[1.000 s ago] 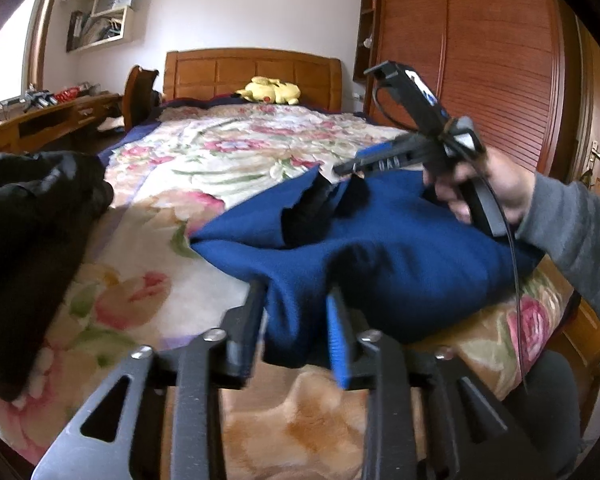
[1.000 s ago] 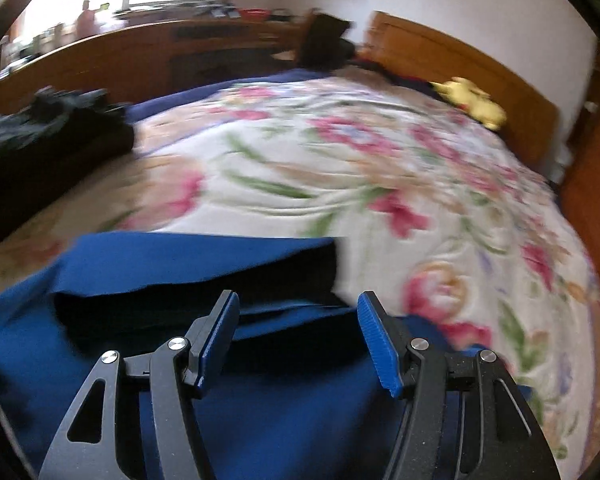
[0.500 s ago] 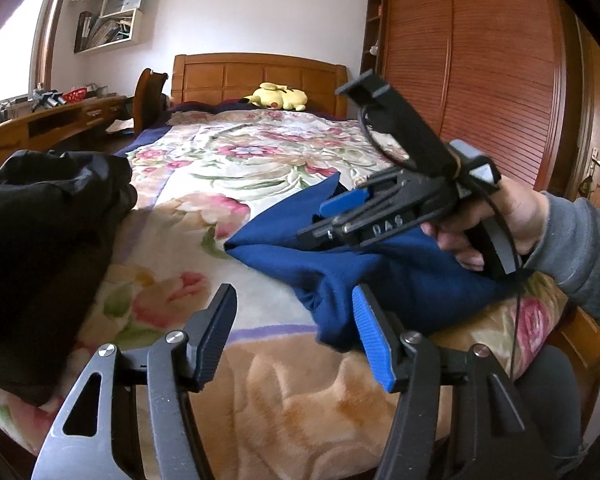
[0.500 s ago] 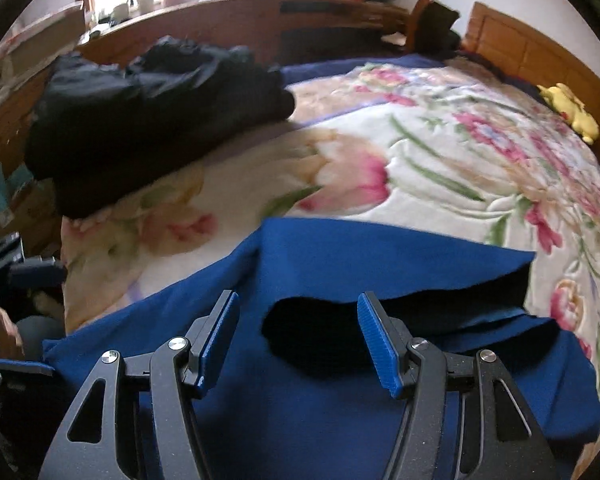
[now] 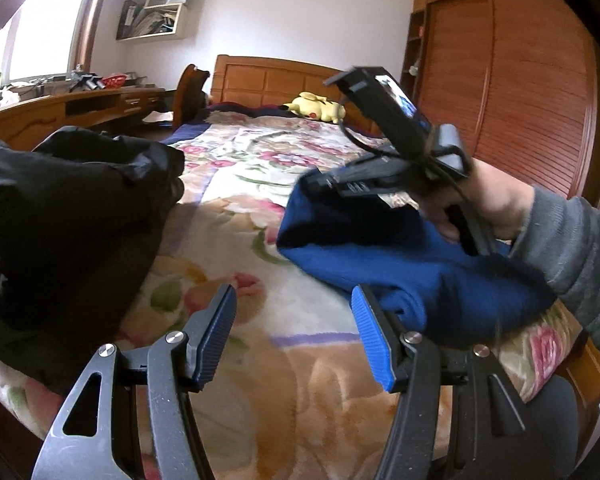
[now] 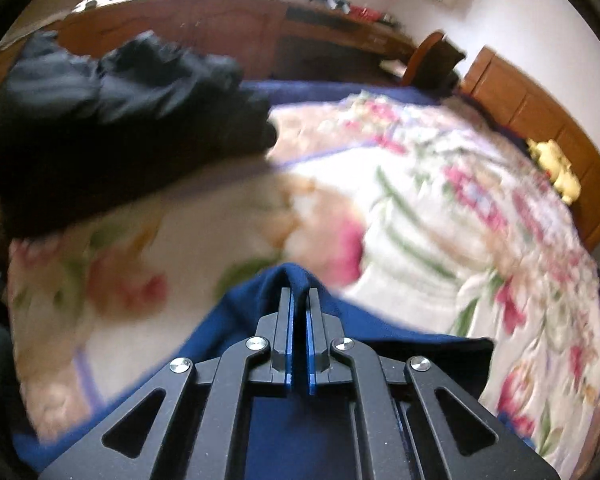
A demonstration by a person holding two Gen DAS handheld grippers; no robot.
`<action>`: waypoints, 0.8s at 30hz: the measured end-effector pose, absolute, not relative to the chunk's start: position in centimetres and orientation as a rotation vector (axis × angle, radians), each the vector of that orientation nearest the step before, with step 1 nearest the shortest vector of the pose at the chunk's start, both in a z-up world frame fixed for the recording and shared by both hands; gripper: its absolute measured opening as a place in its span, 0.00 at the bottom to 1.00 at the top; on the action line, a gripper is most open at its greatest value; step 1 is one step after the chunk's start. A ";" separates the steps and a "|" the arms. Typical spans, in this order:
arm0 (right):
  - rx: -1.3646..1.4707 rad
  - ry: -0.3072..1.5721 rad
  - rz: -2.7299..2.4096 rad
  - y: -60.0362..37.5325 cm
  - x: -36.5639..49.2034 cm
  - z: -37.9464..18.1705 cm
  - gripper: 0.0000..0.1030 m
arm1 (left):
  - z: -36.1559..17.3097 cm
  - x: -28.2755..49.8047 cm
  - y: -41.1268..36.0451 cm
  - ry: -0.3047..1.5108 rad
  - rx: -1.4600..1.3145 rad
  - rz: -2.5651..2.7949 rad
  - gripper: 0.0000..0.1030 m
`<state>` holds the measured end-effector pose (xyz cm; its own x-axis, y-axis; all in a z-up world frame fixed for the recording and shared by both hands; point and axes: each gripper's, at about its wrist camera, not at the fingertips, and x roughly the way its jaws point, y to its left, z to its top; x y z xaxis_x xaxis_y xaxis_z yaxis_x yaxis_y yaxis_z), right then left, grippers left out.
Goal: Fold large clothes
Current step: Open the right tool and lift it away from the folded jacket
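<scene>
1. Cloth pinched: the right gripper (image 6: 299, 300) has just snapped its jaws together on a raised fold of the blue garment (image 5: 412, 272).
2. That garment lies bunched at the near edge of the floral bedspread (image 5: 236, 248), under the right hand (image 5: 488, 204).
3. The left gripper (image 5: 294, 320) stands wide, nothing between its pads; the garment's edge lies just beyond its right pad.
4. A black jacket (image 5: 60, 216) is heaped well to the left.

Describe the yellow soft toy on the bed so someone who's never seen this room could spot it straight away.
Find the bed with the flowered blanket and follow it to the wooden headboard at the far end. The yellow soft toy lies just in front of that headboard, the only bright yellow thing there, well away from the clothes at the near end.
</scene>
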<state>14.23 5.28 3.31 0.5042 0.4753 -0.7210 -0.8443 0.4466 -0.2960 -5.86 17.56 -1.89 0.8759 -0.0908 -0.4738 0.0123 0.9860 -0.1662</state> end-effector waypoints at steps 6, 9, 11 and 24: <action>-0.627 0.539 0.827 8.4 15.8 3.7 0.42 | -1.7 -5.9 17.9 0.476 -0.181 -0.042 0.59; -0.532 0.529 0.843 7.2 15.9 4.6 0.67 | -1.4 -6.0 17.7 0.462 -0.178 -0.049 0.59; -0.535 0.513 0.812 6.3 15.7 4.9 0.67 | -1.3 -5.9 17.4 0.455 -0.175 -0.056 0.59; -0.491 0.572 0.528 -15.3 14.0 5.0 0.67 | 0.5 -4.8 11.6 0.399 -0.128 -0.152 0.59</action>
<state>14.05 -15.25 4.99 0.7177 0.3259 -0.6154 -0.5876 0.7577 -0.2839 -4.76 11.61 0.45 0.9102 -0.1722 -0.3767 0.1218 0.9806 -0.1537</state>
